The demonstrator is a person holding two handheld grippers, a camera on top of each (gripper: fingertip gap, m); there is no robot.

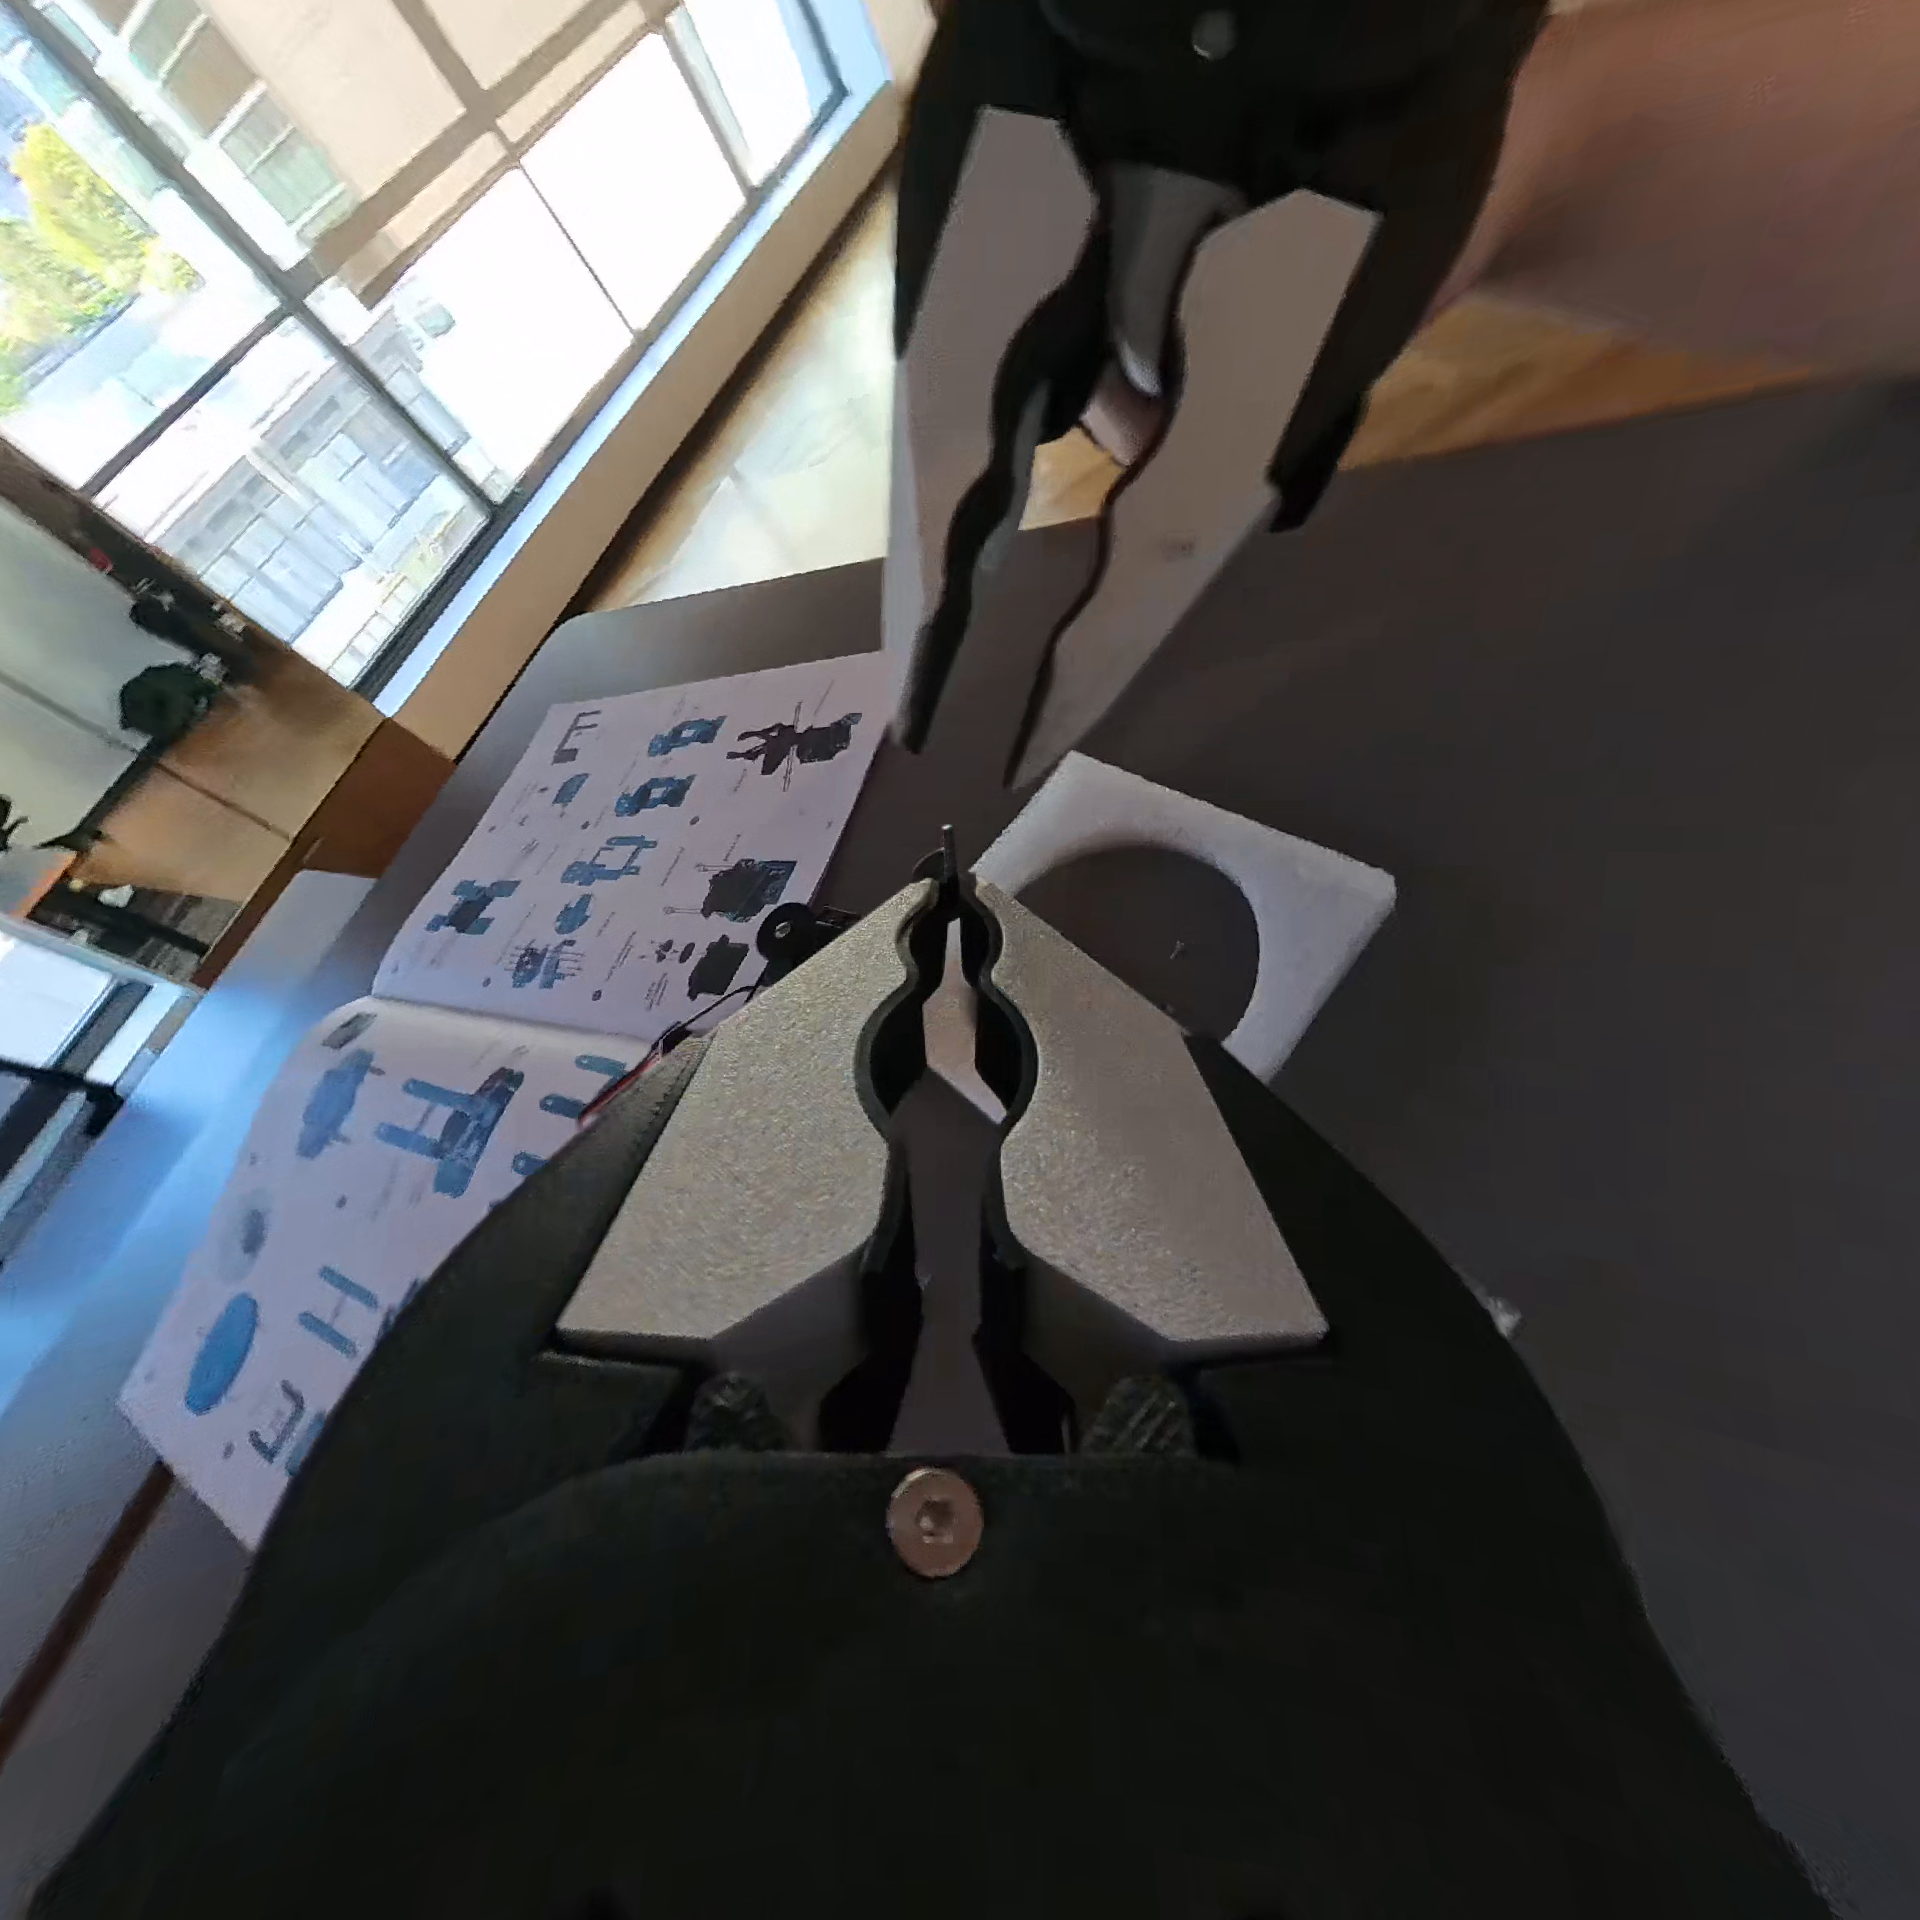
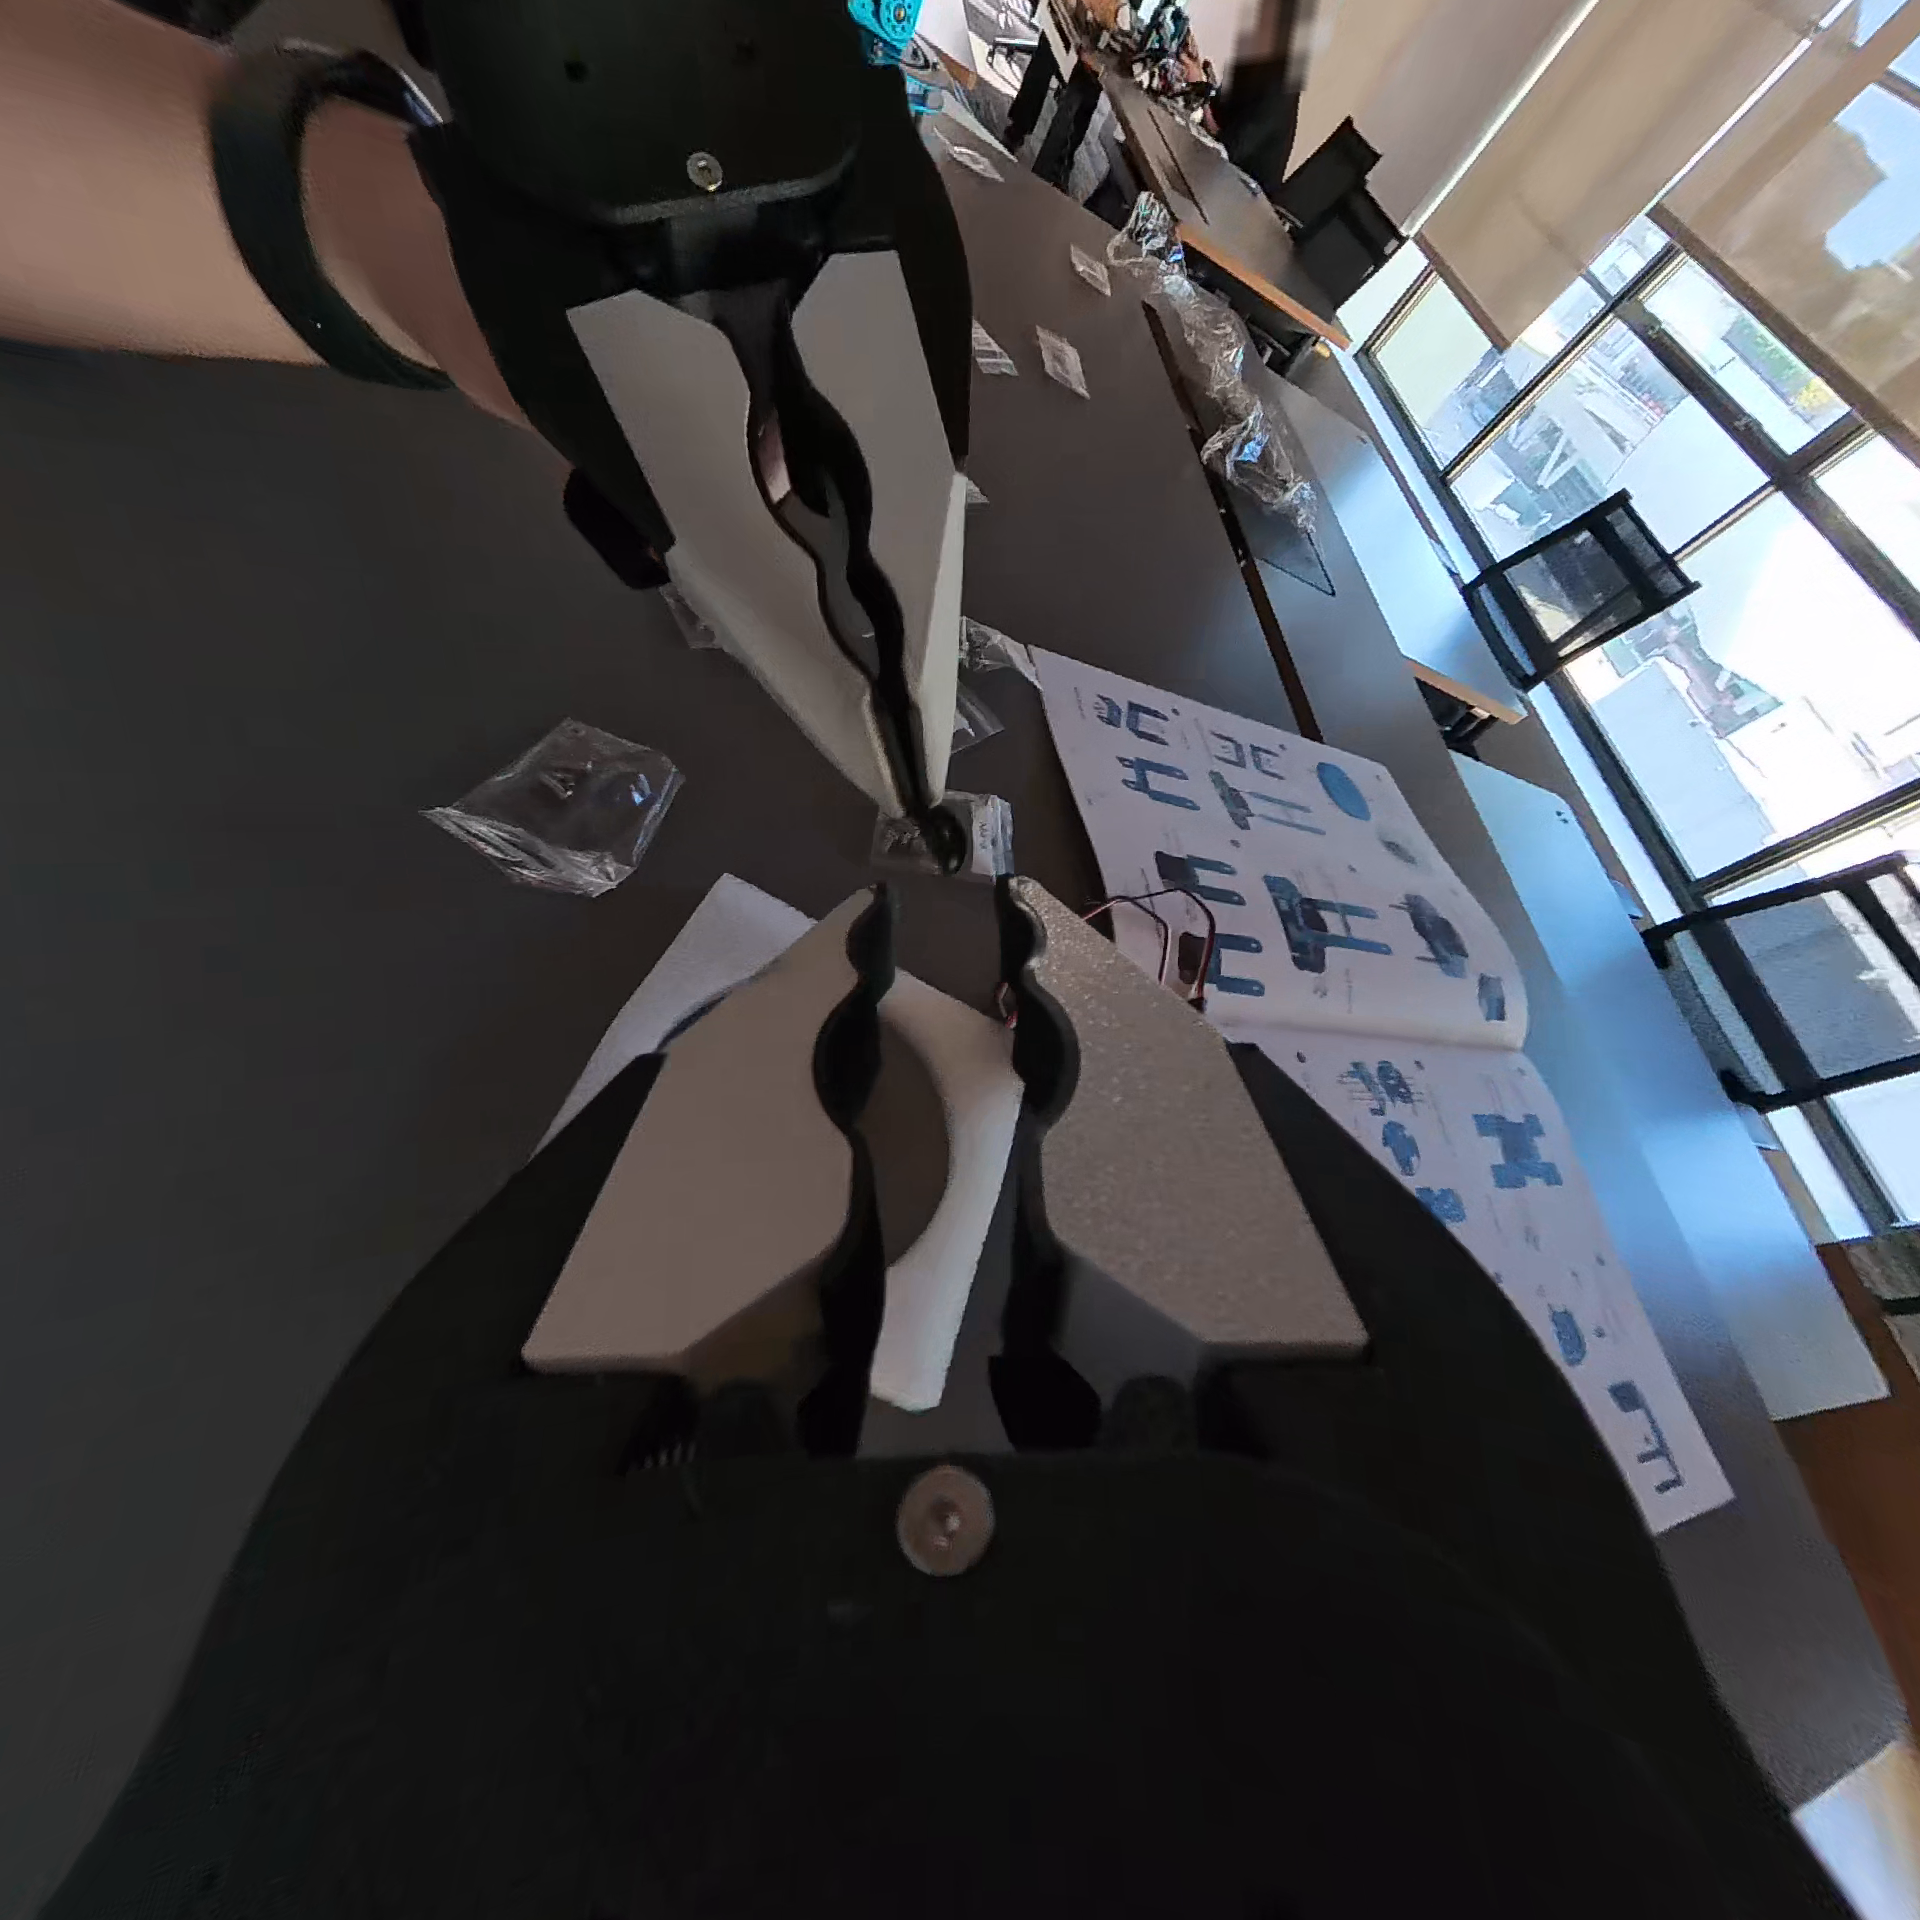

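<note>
My left gripper [image 1: 948, 902] is shut on a thin dark pin [image 1: 948, 850] that sticks out past its tips. In the right wrist view it [image 2: 916, 816] comes down from the top, with its tips at a small servo [image 2: 982, 831] that has a black round horn. My right gripper [image 2: 948, 899] is open and empty, hovering over a white foam block [image 2: 727, 935] with a round cutout. Its tips are a short way from the left gripper's tips. In the left wrist view it [image 1: 968, 758] hangs from the top, above the foam block [image 1: 1320, 914].
An open instruction booklet [image 2: 1351, 935] with blue drawings lies on the dark table [image 2: 260, 675] beside the servo's red and black wires [image 2: 1174, 920]. A clear plastic bag [image 2: 561, 810] of small parts lies left of the foam. More small bags and crumpled wrap [image 2: 1236, 416] lie farther back. Windows are beyond. Left and right tips are no more than a few centimetres apart. The white foam block [image 2: 727, 935] is about 9 cm from my left fingertips.
</note>
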